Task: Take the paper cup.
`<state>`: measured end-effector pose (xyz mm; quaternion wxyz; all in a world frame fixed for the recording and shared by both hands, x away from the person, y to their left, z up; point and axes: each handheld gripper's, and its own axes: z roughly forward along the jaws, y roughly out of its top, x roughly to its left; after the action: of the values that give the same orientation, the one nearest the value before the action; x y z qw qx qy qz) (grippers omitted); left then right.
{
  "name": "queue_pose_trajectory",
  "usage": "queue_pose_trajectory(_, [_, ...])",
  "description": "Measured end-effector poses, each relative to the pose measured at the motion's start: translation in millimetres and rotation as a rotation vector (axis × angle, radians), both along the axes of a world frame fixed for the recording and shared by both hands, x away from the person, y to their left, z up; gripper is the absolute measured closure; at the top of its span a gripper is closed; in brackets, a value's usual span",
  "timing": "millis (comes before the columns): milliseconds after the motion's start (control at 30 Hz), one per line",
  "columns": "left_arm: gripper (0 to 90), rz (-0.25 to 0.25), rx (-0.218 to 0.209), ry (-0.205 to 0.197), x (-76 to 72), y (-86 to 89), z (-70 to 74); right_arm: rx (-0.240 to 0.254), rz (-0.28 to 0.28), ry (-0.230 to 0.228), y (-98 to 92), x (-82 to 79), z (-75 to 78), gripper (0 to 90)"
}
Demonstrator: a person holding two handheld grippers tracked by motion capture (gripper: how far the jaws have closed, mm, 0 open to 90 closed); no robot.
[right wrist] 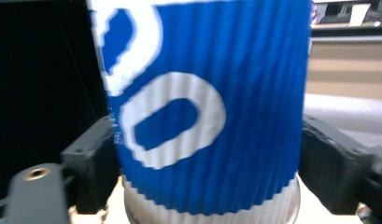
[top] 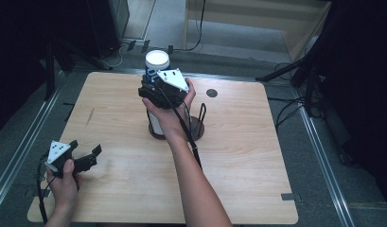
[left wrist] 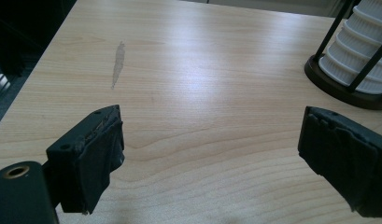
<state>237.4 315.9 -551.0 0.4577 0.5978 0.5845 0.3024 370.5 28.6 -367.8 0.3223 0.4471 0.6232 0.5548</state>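
Left claw (top: 84, 151) sat near the bench's (top: 238, 156) front left corner, jaws wide apart with nothing between them; parked there, it looked, to stay out of the working hand's way. In the left gripper view bare wood lay between its pads (left wrist: 93, 154), with the dark round stand (left wrist: 340, 88) off to the far right.

Farther in, the right claw (top: 151, 92) reached across mid-bench, clamped on the top blue cup (right wrist: 207, 107); both pads pressed the ribbed sleeve from either side. Side grip just under the rim probably to lift it straight off without crushing it. The cup (top: 157, 64) topped a stack of white ribbed cups (top: 155, 124) held upright inside the stand's black wire uprights (top: 202, 113), which kept the stack from toppling.
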Motion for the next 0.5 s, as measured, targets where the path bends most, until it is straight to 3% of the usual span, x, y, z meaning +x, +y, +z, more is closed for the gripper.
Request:
queue_pose_trajectory(333, [8.1,-0.003,-0.021,0.005,1.1,1.9,-0.3,-0.021,-0.017,-0.041,2.9,-2.9,2.1,18.3])
queue_pose_trajectory(500, [8.2,-0.002,-0.025,0.005,1.6,2.1,-0.4,-0.003,-0.011,-0.076,1.3,-5.2,10.3,19.0])
